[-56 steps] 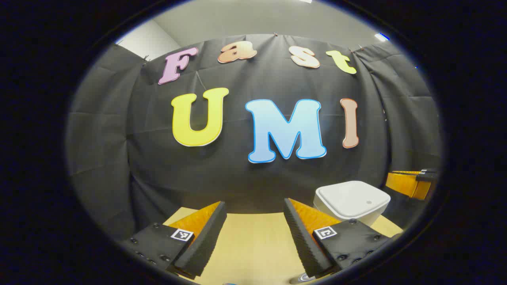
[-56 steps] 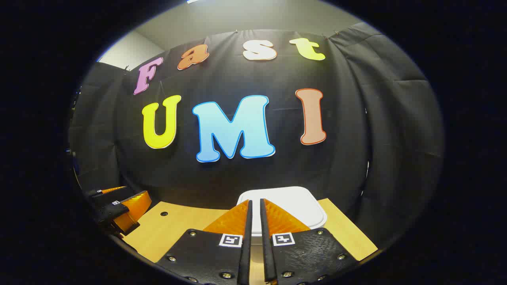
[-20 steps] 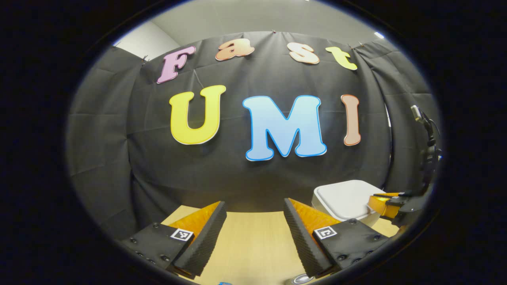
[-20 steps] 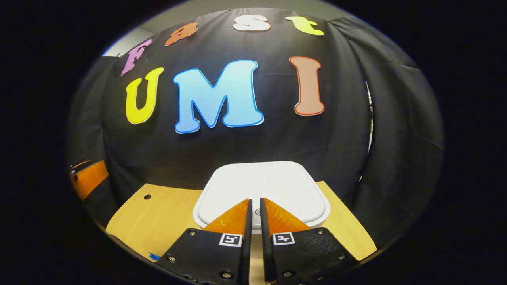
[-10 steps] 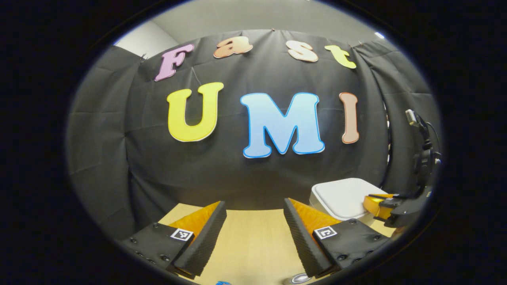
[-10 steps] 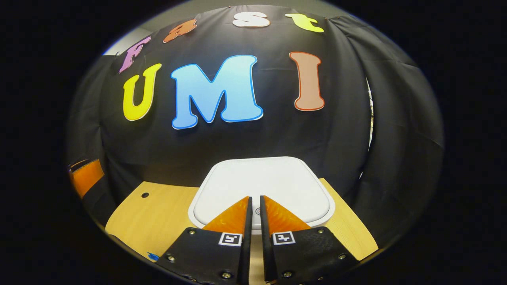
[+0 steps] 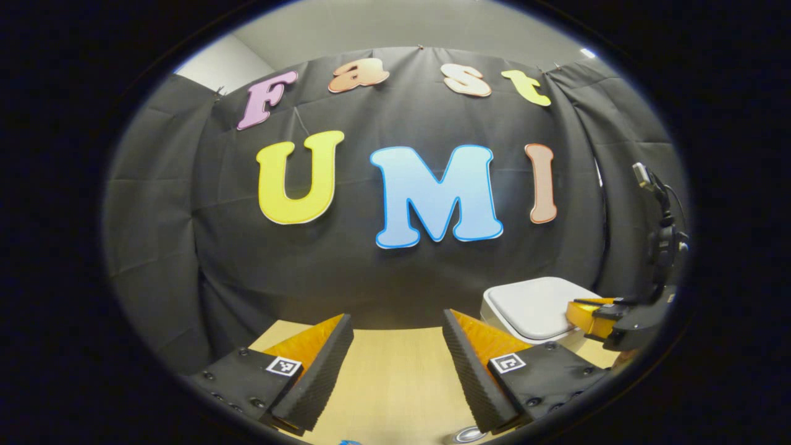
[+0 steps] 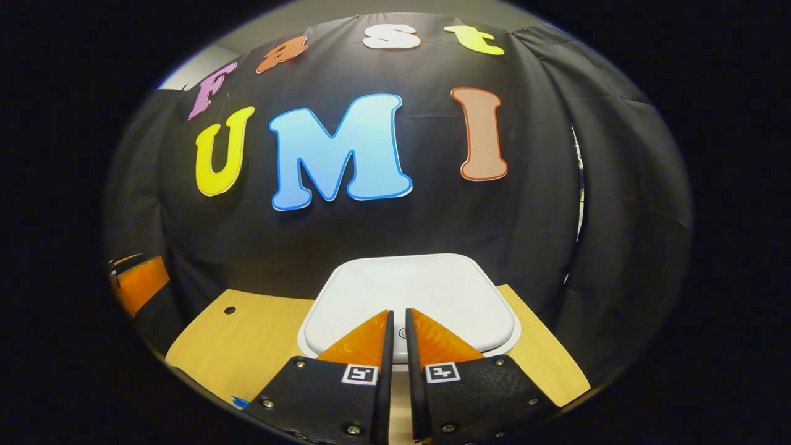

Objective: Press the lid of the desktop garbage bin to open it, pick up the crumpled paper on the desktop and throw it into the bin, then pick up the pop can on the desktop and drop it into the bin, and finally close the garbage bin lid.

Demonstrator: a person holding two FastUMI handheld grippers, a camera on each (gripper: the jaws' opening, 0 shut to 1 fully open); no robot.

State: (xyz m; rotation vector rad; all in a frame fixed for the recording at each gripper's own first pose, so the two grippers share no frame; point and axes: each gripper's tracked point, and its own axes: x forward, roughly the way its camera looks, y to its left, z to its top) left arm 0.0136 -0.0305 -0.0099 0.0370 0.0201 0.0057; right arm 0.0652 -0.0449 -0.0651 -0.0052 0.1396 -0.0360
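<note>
- Hovering low over the white plastic garbage bin with rounded corners (image 8: 411, 300), the right tongs (image 8: 395, 321) are clenched with nothing between the fingers; only a thin gap separates them.
- The tips of the right tongs lie at the front part of the flat white lid (image 8: 432, 290), near a small round mark on it; whether they touch the lid cannot be told.
- The lid is down, lying flat on the bin.
- The bin stands on the light wooden table (image 8: 247, 340), at its far edge, close to the black cloth wall (image 8: 432, 222).
- In the left gripper view, the left tongs (image 7: 395, 334) are released, with the fingers wide apart and nothing between them, above the bare table (image 7: 389, 377).
- In this view the bin (image 7: 531, 306) is at the right, and the right tongs (image 7: 584, 312) reach over its right edge.
- At the bottom edge of the left gripper view a small round object and a blue bit can be seen, too little to identify.
</note>
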